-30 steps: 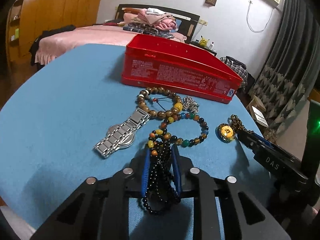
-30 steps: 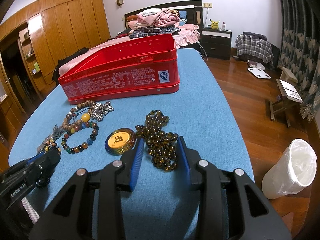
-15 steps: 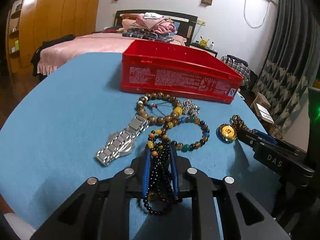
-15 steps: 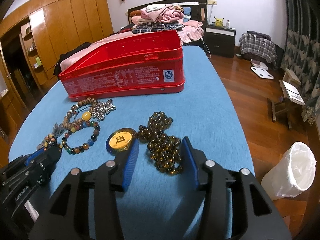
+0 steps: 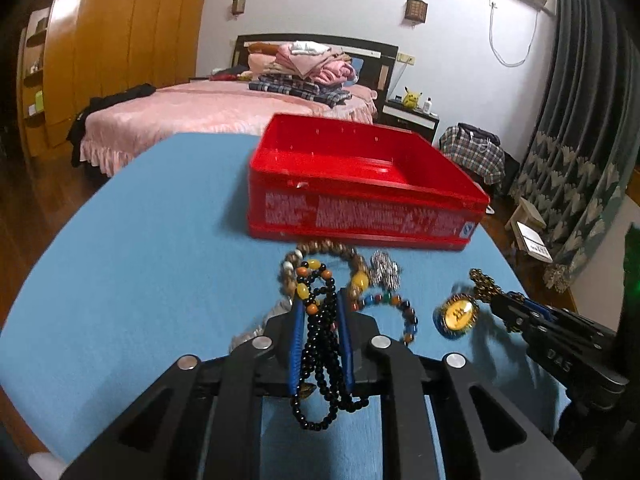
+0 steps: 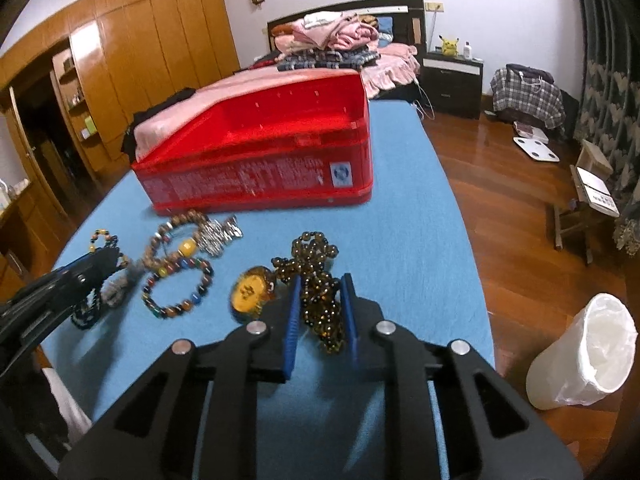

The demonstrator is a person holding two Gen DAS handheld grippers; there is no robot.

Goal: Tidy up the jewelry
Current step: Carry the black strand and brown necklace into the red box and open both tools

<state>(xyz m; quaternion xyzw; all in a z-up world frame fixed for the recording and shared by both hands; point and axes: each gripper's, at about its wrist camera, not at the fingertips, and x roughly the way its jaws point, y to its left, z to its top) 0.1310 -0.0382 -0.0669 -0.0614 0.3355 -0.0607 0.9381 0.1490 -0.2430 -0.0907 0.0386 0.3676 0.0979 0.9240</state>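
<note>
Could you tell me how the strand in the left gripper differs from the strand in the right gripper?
The black bead strand is dark, with some orange and yellow beads; the brown bead necklace is amber-brown with a yellow pendant. The black strand hangs between the left gripper pads; the right gripper is closing on the necklace. Both are beaded.

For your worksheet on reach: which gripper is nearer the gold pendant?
Right. The right gripper, jaws closing around its brown bead chain, sits beside the gold pendant; the left gripper is farther away.
</note>
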